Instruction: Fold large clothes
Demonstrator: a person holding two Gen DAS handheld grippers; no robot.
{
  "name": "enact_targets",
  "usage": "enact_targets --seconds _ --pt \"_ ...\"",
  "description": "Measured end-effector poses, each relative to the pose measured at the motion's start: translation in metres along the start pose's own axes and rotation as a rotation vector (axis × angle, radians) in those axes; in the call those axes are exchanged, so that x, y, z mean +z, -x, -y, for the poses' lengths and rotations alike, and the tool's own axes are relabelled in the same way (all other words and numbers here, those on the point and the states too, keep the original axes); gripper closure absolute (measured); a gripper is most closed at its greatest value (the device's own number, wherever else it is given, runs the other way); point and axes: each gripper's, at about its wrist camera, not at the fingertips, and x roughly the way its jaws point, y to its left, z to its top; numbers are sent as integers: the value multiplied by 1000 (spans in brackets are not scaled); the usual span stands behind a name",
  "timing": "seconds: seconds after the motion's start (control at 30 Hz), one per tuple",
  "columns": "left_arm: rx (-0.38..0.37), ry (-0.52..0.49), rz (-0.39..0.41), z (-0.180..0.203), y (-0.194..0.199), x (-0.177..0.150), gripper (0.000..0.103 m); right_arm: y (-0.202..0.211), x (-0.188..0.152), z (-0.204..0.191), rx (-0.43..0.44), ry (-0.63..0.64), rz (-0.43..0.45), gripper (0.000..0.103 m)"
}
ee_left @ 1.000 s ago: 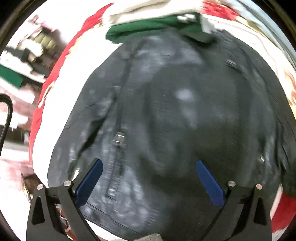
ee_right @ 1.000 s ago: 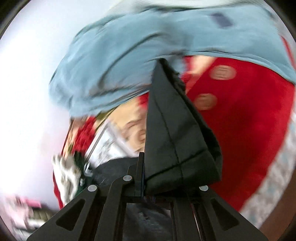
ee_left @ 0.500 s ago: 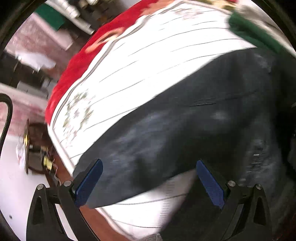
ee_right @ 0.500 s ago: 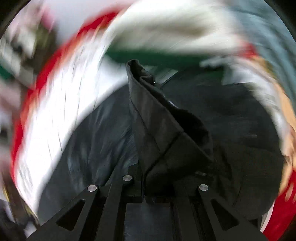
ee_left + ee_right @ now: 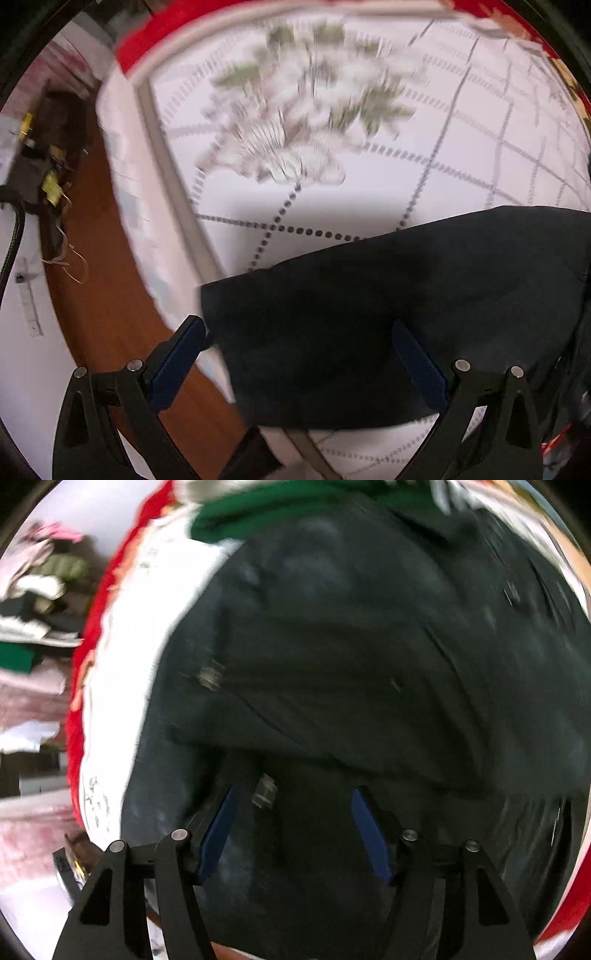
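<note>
A large dark garment [image 5: 351,686] lies spread on the white quilted bedspread [image 5: 332,155]. Metal snaps or zip parts show on it. In the left wrist view one end of the garment [image 5: 388,317] reaches the bed's near corner. My left gripper [image 5: 295,332] is open and hovers over that end, its blue pads on either side of the cloth edge. My right gripper [image 5: 291,808] is open and empty, close above the garment's middle.
A green garment [image 5: 280,506] and pale clothes lie at the far end of the bed. The red blanket border [image 5: 79,686] runs along the bed's left edge. A brown wooden floor [image 5: 99,295] and clutter lie left of the bed. A pile of clothes [image 5: 33,590] sits beyond.
My right gripper has opened and let go of the dark cloth fold it held. My left gripper has swung left and down to the garment's end at the bed corner.
</note>
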Motion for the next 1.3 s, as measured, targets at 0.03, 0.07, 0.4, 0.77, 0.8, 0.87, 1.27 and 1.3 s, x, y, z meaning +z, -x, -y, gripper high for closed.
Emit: enact_targets --seconds 0.03,0.07,0.4,0.77,0.8,0.87,1.27,1.3 --pt "-18 2 -1 -1 -7 2 0 -4 -3 12 -2 -30 -20 37" --pt "-26 -6 18 -1 -10 4 2 -8 -4 16 1 -55 -34 37" --pt "47 -198 207 -2 1 41 96 -12 1 -26 -5 -43 12 37" --pt "-264 -21 179 -70 16 105 50 -8 4 -56 37 -16 -15 37" --pt "-320 8 155 -81 15 90 31 -9 1 -54 38 -21 -27 37" --pt "-379 65 117 -67 27 57 11 -13 -3 -56 36 -31 -49 37" --pt "-573 631 -78 -57 -35 -51 32 -27 -11 -71 -11 9 -110 37" --pt "-525 612 -43 -54 -30 -45 40 -29 -11 -72 -15 15 -110 37"
